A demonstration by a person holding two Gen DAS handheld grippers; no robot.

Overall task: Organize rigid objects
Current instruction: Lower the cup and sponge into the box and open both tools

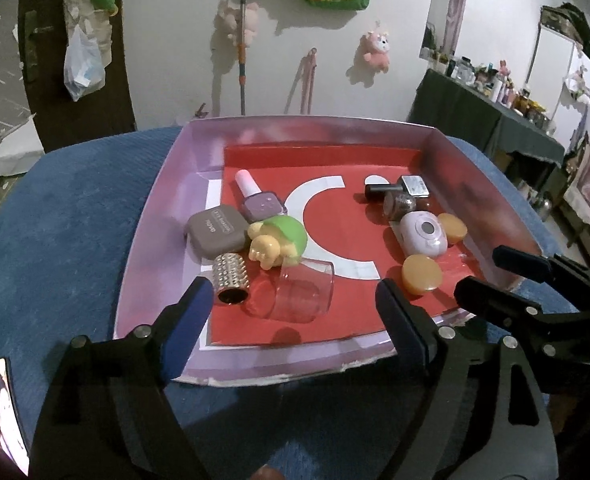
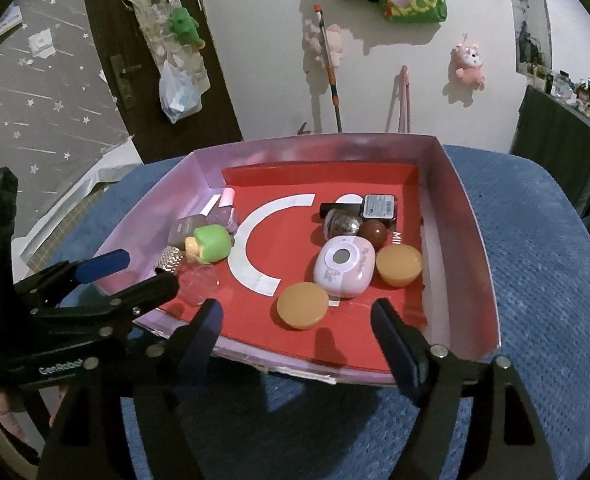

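Note:
A lilac-walled tray (image 1: 155,216) with a red floor holds two clusters. On its left lie a purple nail polish (image 1: 255,196), a taupe compact (image 1: 217,232), a green and yellow toy (image 1: 279,242), a gold studded tube (image 1: 231,280) and a clear glass cup (image 1: 301,294). On its right lie a dark bottle (image 2: 375,206), a glitter ball (image 2: 341,222), a maroon ball (image 2: 375,232), a lilac case (image 2: 343,270) and two amber discs (image 2: 303,304). My left gripper (image 1: 295,300) hangs open over the glass cup, holding nothing. My right gripper (image 2: 297,312) stands open above the nearer amber disc, also holding nothing.
The tray rests on a blue cushioned seat (image 1: 75,220). Both grippers hover side by side at its near edge. Behind it a white wall carries plush toys (image 1: 377,50) and a leaning broom (image 1: 242,40). A dark-draped table (image 1: 495,120) crowded with bottles stands far right.

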